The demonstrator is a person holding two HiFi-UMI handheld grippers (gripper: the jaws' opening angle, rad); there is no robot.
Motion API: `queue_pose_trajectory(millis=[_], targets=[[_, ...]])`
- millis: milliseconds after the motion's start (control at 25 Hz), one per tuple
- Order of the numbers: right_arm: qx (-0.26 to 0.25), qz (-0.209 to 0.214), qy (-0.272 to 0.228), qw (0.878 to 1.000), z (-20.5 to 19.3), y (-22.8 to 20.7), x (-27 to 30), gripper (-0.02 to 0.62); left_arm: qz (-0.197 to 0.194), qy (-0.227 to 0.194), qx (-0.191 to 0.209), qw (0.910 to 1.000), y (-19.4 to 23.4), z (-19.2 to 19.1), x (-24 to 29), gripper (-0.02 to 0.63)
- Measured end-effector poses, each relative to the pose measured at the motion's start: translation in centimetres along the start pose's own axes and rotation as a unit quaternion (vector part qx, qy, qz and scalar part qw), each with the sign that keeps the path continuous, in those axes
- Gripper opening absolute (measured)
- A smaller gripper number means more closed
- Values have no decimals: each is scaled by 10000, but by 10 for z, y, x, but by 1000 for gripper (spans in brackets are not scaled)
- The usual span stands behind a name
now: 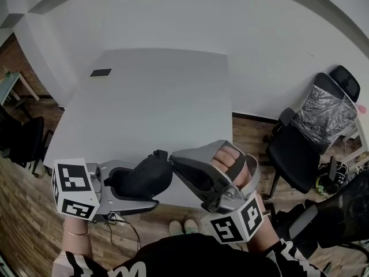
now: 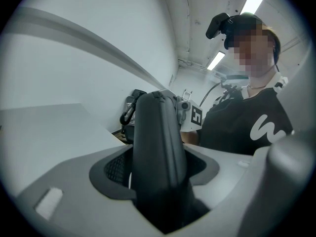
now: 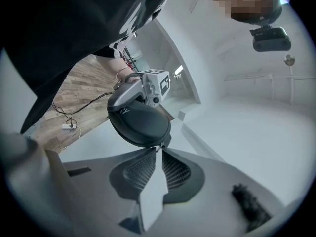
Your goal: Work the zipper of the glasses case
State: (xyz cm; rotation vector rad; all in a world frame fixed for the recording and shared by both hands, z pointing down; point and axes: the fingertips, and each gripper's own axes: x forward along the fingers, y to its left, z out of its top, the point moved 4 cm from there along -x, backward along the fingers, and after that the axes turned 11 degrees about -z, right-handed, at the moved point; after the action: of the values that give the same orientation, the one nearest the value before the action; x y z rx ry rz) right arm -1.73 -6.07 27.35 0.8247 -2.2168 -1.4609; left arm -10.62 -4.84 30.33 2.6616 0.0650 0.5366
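The black glasses case (image 1: 144, 175) is held in the air above the near edge of the white table (image 1: 150, 97). My left gripper (image 1: 137, 184) is shut on the case's body, and in the left gripper view the case (image 2: 155, 127) stands upright between the pads. My right gripper (image 1: 172, 161) meets the case's right end. In the right gripper view its jaw tips (image 3: 158, 148) are pressed together on the small zipper pull at the edge of the case (image 3: 140, 122). The pull itself is mostly hidden by the tips.
A small dark flat object (image 1: 101, 73) lies at the table's far left corner. Office chairs (image 1: 305, 149) stand to the right of the table, and a black chair (image 1: 23, 137) to the left. A cable (image 1: 124, 229) trails on the wooden floor below.
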Motion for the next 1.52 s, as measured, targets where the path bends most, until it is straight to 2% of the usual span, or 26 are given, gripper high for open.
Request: queue_pose_trajectory(millis=[280,480,680,920,1040,1240,1520], targets=[[-436,-75,-297,9986,7,5,-2,32,-273,309,38,9991,-5,-3,-3,279],[-498,-185,-429,9977,10,5,2,31,-474,292,-2,9984,-4,-2,-10,279],[-457,-118,-322,9984,7,6,-1,9,-274,255,92,9993,-4,-5,-6,279],[-598,81,-22,9982,-3,1,-3,6,392,164,482,9979,2,-3,-2,279],[-536,183,108,9983,-6,-2,-4,6,610,140,538,9966,3,-2,2,279],[-547,-24,26,9985,-4,-1,-6,6,556,296,550,9965,0,-3,4,281],[-473,-369,-126,9981,1,1,-4,8,465,894,685,9926,-1,1,-3,281]])
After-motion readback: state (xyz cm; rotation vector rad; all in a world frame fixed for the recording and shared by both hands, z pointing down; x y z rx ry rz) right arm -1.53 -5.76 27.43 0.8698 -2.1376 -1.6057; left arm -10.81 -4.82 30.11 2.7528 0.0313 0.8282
